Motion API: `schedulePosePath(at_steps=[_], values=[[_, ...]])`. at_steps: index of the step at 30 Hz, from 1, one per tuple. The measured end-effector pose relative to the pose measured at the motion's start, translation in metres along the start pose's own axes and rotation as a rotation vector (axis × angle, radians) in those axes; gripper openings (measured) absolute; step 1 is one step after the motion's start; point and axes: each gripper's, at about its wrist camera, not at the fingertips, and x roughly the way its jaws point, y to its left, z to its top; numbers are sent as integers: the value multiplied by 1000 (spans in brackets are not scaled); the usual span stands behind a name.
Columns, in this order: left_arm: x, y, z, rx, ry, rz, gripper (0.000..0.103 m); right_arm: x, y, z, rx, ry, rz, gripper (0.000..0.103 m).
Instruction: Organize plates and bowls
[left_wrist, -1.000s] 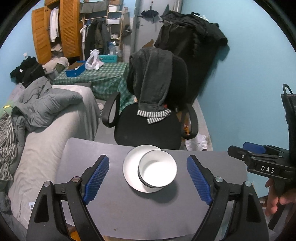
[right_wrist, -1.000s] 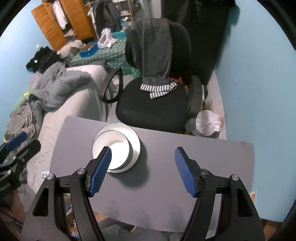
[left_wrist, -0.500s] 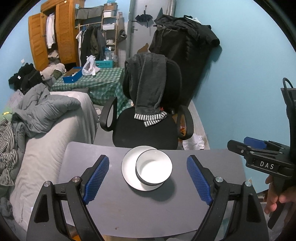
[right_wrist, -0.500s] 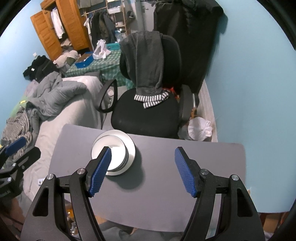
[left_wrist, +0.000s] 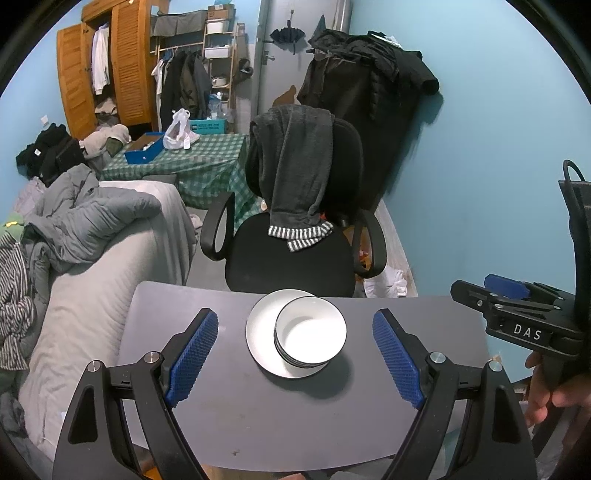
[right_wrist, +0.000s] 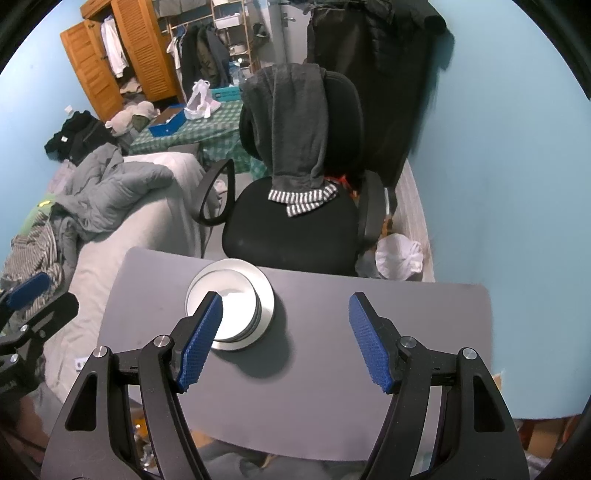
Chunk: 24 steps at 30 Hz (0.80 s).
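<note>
A stack of white bowls (left_wrist: 310, 336) sits on a white plate (left_wrist: 260, 332) near the far edge of the grey table (left_wrist: 229, 417). The same stack (right_wrist: 236, 306) and plate (right_wrist: 266, 299) show in the right wrist view. My left gripper (left_wrist: 293, 360) is open and empty, held above the table short of the stack. My right gripper (right_wrist: 284, 341) is open and empty, above the table just right of the stack; it also shows from the side in the left wrist view (left_wrist: 517, 314).
A black office chair (left_wrist: 295, 236) draped with a grey garment stands just beyond the table. A bed with grey bedding (left_wrist: 92, 236) lies to the left. A blue wall (left_wrist: 480, 166) is to the right. A white bag (right_wrist: 399, 258) lies on the floor.
Both grippers have pulled back and up from the table, so the stack looks smaller and farther. Both stay open and empty. The bowls and plate have not moved.
</note>
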Motion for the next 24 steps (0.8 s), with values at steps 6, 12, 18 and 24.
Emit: schedulePosePath(at_steps=[6,12,18,24], values=[[-2,3,0,-4,3,-3,87,0,0,0,0,0,-2,70],[-2,7,1,0,2,0,87,1,-1,2,1,2,-4,70],[-2,8,1,1,3,0,87,4,-1,5,1,5,-7,70],[-2,9,1,1,3,-2,87,5,-3,5,4,4,-7,70]])
